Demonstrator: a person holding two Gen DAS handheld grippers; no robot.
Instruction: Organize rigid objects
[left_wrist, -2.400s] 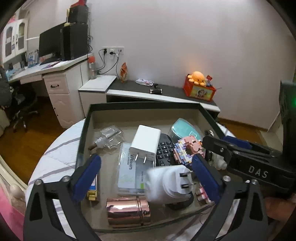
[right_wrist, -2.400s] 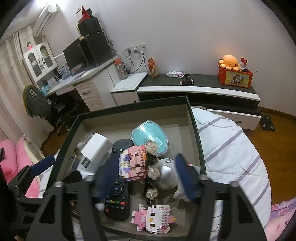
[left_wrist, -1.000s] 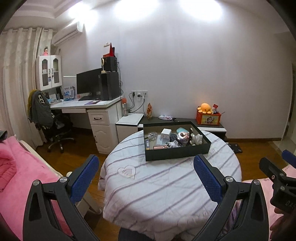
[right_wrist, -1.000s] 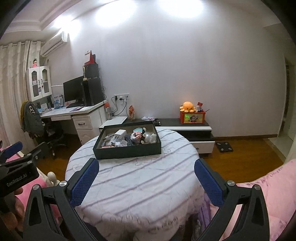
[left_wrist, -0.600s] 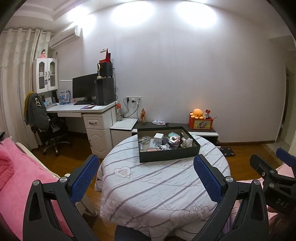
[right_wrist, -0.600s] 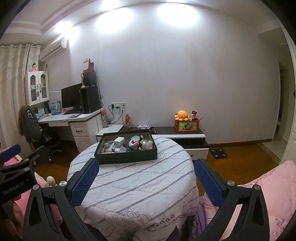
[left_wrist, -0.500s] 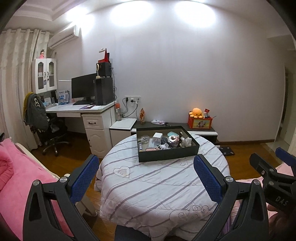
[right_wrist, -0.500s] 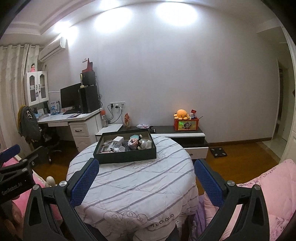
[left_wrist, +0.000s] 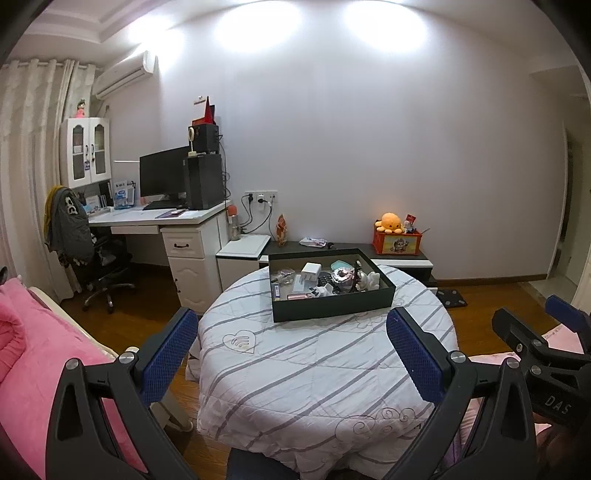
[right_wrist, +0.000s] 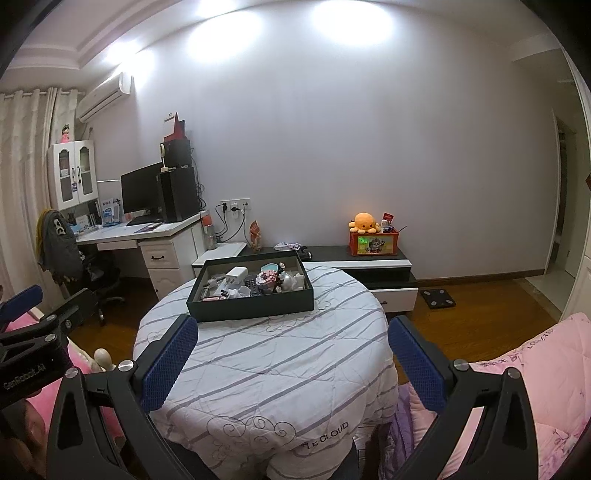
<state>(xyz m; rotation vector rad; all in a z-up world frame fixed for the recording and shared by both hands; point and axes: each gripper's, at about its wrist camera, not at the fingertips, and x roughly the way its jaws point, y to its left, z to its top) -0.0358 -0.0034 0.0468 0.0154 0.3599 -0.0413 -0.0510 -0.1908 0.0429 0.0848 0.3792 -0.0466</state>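
Holding both tongs well back from the round table (left_wrist: 317, 369), I see the left gripper (left_wrist: 291, 354) and right gripper (right_wrist: 291, 362) each spread wide, empty. One dark tray (right_wrist: 255, 308) of small rigid objects sits ahead, nothing between. One desk (left_wrist: 162, 218) far left.

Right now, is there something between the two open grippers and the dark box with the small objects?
Nothing visible. Between the left gripper, the right gripper and the dark box lies only bare striped tablecloth. Both grippers are open and empty.
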